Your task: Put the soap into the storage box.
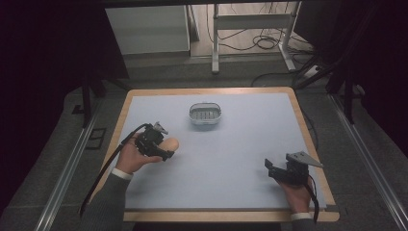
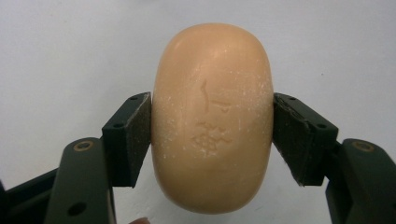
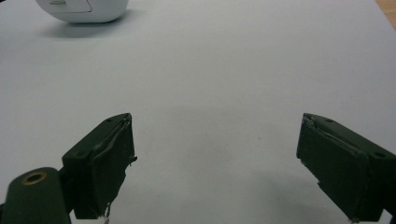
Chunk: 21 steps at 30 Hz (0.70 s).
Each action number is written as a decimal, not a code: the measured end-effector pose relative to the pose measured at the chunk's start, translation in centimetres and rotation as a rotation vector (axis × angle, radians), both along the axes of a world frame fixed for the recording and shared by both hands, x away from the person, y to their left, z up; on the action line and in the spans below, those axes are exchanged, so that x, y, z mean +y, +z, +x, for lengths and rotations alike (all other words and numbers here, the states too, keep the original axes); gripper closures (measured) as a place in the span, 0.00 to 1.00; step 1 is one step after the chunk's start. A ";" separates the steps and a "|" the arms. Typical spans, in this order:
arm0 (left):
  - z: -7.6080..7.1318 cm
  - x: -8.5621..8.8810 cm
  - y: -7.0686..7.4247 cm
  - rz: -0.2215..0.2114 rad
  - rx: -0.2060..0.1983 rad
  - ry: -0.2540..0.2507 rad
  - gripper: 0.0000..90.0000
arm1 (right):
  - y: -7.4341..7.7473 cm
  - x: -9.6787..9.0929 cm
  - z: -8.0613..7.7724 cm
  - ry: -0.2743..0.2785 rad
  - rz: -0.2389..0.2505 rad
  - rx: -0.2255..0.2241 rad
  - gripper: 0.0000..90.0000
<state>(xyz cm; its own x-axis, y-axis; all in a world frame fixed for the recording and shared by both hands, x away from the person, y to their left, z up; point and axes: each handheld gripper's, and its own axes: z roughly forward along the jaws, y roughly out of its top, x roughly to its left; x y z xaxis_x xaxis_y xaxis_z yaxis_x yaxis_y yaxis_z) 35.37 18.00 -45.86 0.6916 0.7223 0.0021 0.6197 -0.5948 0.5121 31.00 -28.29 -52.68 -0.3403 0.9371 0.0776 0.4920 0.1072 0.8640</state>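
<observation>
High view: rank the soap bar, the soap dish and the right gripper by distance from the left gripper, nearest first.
1. Soap bar: clamped in the left gripper itself, left of the mat.
2. Soap dish: up and right, toward the far edge.
3. Right gripper: across the mat, near right corner.

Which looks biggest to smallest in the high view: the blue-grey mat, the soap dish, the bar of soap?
1. Blue-grey mat, by far the largest.
2. Soap dish, an oval basin farther from the camera, so it may look smaller than it is.
3. Bar of soap, partly hidden by the left gripper clamped on it.
</observation>
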 end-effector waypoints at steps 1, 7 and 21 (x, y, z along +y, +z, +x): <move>0.1 0.0 0.0 -0.001 0.000 -0.001 0.36 | 0.0 0.0 0.0 0.000 0.000 0.000 0.13; 0.4 -0.2 0.1 -0.003 -0.005 0.006 0.36 | 0.0 0.0 0.0 0.000 -0.001 0.001 0.13; 1.5 -0.8 0.2 0.031 -0.004 0.001 0.36 | 0.0 0.0 0.0 -0.001 0.000 0.002 0.13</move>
<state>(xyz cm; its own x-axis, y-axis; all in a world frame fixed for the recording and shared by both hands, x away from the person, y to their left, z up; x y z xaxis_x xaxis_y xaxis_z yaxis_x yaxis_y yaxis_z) 36.83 17.23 -45.70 0.6906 0.7228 0.0269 0.6186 -0.6095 0.4959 31.01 -28.29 -52.68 -0.3391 0.9375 0.0783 0.4937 0.1065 0.8631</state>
